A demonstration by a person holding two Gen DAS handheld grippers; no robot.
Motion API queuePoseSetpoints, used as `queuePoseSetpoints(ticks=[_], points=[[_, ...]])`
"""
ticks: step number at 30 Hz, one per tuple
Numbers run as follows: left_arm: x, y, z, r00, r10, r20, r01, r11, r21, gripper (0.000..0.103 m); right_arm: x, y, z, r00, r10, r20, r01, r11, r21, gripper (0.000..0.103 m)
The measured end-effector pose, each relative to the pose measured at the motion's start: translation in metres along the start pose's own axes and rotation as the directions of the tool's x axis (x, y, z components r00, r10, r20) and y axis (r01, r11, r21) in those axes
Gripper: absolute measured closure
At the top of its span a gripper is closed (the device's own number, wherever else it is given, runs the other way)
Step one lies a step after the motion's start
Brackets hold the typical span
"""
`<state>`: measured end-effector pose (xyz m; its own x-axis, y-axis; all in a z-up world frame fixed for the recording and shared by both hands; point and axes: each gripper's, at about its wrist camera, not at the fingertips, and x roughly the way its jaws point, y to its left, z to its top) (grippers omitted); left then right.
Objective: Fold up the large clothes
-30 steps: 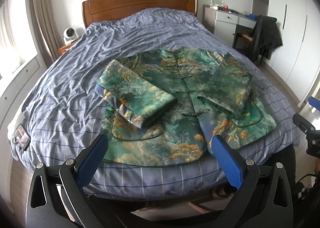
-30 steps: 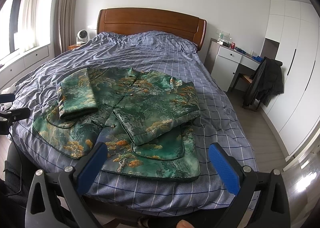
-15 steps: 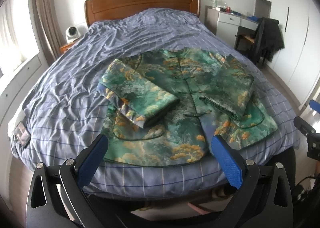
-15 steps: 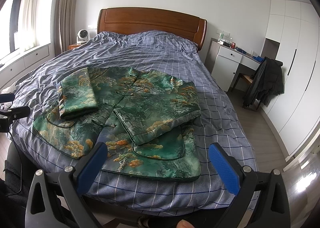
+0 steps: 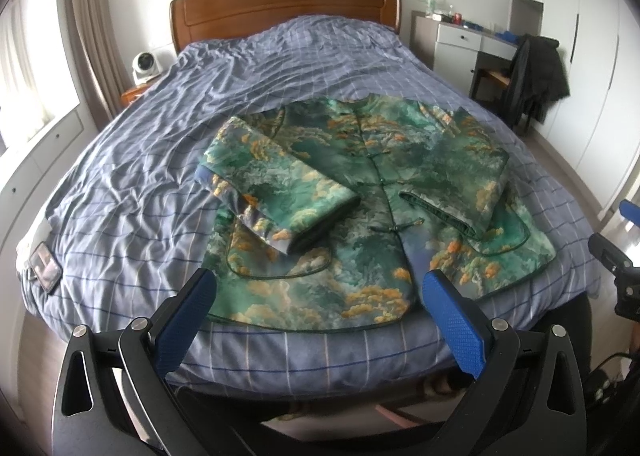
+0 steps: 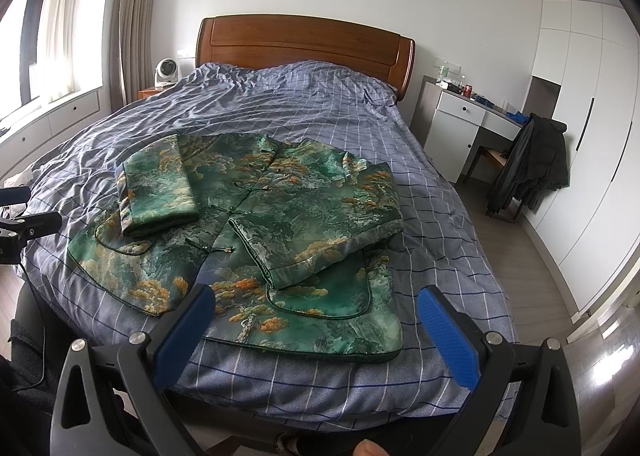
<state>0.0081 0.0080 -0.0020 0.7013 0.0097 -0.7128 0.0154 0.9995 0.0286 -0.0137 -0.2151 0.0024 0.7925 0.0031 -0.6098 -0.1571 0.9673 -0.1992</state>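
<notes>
A green jacket with orange and white print [image 5: 360,191] lies flat, front up, on the foot half of the bed, both sleeves folded in over the body. It also shows in the right wrist view [image 6: 260,223]. My left gripper [image 5: 318,288] is open and empty, held off the foot of the bed just short of the jacket's hem. My right gripper [image 6: 314,300] is open and empty, above the bed's foot edge near the jacket's right hem corner. Each gripper shows at the edge of the other's view.
The bed [image 5: 132,191] has a wrinkled blue checked cover and a wooden headboard [image 6: 304,43]. A phone [image 5: 46,266] lies at the bed's left edge. A white desk [image 6: 464,123] and a chair with a dark coat [image 6: 532,167] stand right. A small fan [image 5: 144,65] stands back left.
The left wrist view has tilted and shifted slightly, so the jacket sits a little more centred. The right gripper has barely moved. The jacket has not changed.
</notes>
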Motion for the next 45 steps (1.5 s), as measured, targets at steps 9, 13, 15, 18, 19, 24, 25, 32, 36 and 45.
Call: queuePoseSetpoints(ticks=[9,13,15,18,19,24,25,32,36,45], points=[[0.0,0.0002,-0.0003,1.0,-0.001,0.001,0.001,1.0,-0.001,0.0,-0.0004,-0.0001,-0.0018,1.0,-0.001,0.0,0.001,1.0,0.0,0.0],[0.0003,0.0006,-0.0009,1.0,-0.001,0.002,0.001,1.0,0.001,0.0,-0.0001,-0.0002,-0.0017,1.0,0.0,-0.001,0.0,1.0,0.001,0.0],[0.0,0.0006,-0.0006,1.0,-0.001,0.001,0.001,1.0,-0.001,0.0,-0.0002,0.0,-0.0016,1.0,0.0,-0.001,0.0,1.0,0.001,0.0],[0.0002,0.0009,-0.0011,1.0,0.0,-0.001,0.0,1.0,-0.002,0.0,0.0,-0.0002,-0.0015,1.0,0.0,-0.001,0.0,1.0,0.001,0.0],[0.0002,0.0009,-0.0012,1.0,0.0,-0.001,0.0,1.0,-0.003,0.0,0.0001,-0.0003,-0.0015,1.0,0.0,-0.001,0.0,1.0,0.001,0.0],[0.0001,0.0005,-0.0008,1.0,0.0,0.001,0.0,1.0,-0.002,0.0,0.0002,-0.0001,-0.0013,1.0,0.0,-0.001,0.0,1.0,0.001,0.0],[0.0001,0.0006,-0.0008,1.0,0.0,0.001,0.0,1.0,-0.002,0.0,0.0004,-0.0003,-0.0013,1.0,0.0,-0.001,0.0,1.0,0.001,0.0],[0.001,0.001,-0.0019,1.0,0.004,0.004,-0.004,1.0,-0.009,0.0,0.0007,0.0009,-0.0017,1.0,0.002,0.0,-0.002,1.0,-0.002,0.0],[0.0024,0.0007,-0.0023,1.0,0.003,-0.004,-0.003,1.0,-0.009,0.0,0.0008,0.0029,-0.0033,1.0,-0.004,0.0,0.004,1.0,0.001,0.0],[0.0041,-0.001,0.001,1.0,0.028,0.006,-0.028,1.0,0.011,0.0,0.0014,0.0025,-0.0068,1.0,-0.004,0.0,0.004,1.0,0.009,0.0]])
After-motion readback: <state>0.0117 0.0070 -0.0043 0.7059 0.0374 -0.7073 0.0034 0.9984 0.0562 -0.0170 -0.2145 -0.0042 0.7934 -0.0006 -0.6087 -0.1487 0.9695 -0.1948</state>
